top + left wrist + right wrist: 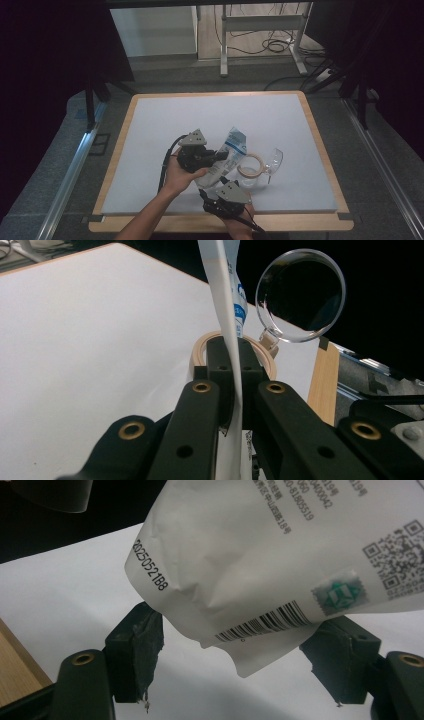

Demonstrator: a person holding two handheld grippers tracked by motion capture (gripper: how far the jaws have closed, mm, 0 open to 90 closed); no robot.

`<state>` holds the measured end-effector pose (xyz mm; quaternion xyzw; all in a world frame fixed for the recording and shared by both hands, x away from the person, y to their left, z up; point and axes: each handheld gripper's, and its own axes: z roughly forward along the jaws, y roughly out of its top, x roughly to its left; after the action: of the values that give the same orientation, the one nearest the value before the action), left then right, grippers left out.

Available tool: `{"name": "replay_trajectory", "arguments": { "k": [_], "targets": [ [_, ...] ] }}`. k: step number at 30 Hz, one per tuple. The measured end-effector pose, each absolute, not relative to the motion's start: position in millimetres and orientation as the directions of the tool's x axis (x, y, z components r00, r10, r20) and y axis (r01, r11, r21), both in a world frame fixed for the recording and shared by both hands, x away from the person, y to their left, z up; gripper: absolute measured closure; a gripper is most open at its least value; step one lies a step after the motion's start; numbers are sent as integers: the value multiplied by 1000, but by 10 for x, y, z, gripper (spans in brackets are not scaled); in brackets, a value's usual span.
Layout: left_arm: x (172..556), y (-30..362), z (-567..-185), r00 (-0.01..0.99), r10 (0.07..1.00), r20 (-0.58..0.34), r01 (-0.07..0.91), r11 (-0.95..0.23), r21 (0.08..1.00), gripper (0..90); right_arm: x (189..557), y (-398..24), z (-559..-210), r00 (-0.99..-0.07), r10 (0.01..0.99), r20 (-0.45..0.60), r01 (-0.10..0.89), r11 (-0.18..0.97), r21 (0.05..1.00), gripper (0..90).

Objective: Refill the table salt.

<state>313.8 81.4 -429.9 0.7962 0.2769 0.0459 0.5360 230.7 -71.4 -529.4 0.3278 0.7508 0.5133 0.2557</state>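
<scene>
The left gripper (216,156) clamps the white pouch (223,160) by its edge, lifted off the mat, while the right gripper (235,660) gapes around its lower corner, not yet gripping, so opening it remains.

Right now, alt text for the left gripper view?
The left gripper is shut on the edge of a white pouch that rises upright. Behind it, a tape ring lies on the white mat, beside a clear round lens.

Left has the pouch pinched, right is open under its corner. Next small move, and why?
Probably close the right gripper on the pouch corner: that corner hangs between its spread fingers, untouched, while the left gripper pinches the pouch's edge.
</scene>
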Motion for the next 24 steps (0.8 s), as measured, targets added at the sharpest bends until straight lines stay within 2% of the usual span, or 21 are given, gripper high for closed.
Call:
{"name": "replay_trajectory", "arguments": {
  "k": [24],
  "targets": [
    [3180,687,-4190,849,499,-172,386,-364,848,897,2324,-656,-5238,-660,751,-24,237,238,942,283]
  ]
}}
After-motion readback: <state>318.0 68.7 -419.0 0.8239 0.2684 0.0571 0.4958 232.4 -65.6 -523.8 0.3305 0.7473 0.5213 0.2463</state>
